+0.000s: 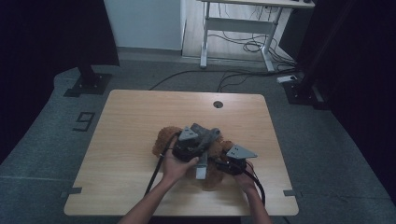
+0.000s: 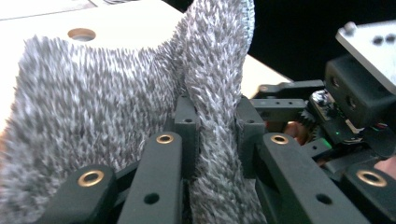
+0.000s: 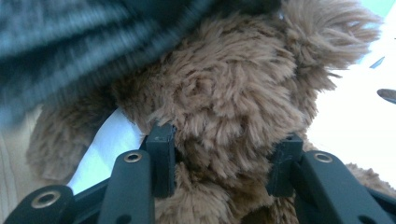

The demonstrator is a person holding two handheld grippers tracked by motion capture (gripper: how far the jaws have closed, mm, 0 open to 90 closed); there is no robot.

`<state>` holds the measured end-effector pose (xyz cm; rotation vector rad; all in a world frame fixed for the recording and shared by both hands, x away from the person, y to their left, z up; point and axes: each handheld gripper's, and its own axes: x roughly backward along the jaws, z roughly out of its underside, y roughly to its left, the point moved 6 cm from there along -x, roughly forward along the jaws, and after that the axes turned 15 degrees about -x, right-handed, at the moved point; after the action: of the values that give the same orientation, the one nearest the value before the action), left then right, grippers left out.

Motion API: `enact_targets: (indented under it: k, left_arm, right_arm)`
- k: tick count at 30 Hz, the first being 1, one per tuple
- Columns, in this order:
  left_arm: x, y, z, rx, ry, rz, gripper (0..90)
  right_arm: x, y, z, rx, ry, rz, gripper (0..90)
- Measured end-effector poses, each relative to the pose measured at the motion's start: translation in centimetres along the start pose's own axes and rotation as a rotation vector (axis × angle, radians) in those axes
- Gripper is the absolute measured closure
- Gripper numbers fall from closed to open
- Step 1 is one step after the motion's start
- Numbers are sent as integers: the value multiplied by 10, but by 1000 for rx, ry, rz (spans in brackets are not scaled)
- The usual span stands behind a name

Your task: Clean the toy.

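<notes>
A fold of grey fuzzy cloth (image 2: 219, 135) is pinched between the jaws of the left gripper (image 2: 215, 140), which are drawn nearly together on it. Beyond and to the left of those jaws the rest of the cloth is spread, and past it the pale table (image 2: 121, 28) with its round hole is seen. The right gripper (image 3: 224, 158) is closed, at a moderate width, on the brown plush bear (image 3: 233, 102), whose fur is pressed at both pads. Just above those jaws the grey cloth is draped over the bear. In the high view both grippers are held close together over the bear, near the table's middle.
</notes>
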<state>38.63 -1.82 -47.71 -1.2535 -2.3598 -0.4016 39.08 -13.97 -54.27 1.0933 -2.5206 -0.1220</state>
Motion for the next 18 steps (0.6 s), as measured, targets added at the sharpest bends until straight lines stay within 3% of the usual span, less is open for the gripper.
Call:
enact_targets:
  k: [4,7,8,11,13,16,18]
  left_arm:
    - [-15,-8,4,-35,16,-24,756]
    - [-14,-5,11,-43,24,-42,762]
    - [-10,-2,12,-33,23,-47,762]
    - [6,15,17,-19,26,-111,759]
    - [19,34,25,8,48,-164,758]
    - [38,56,39,44,45,-187,760]
    - [51,64,45,34,33,-221,761]
  right_arm:
    - [1,-4,6,-31,-6,-2,545]
    - [3,-9,10,-49,6,-12,545]
    - [5,-9,11,-30,15,-4,547]
    - [5,-8,11,-17,19,3,548]
    - [5,-10,11,-17,22,6,548]
    - [6,-12,12,-31,23,5,546]
    - [5,-12,12,-31,21,2,546]
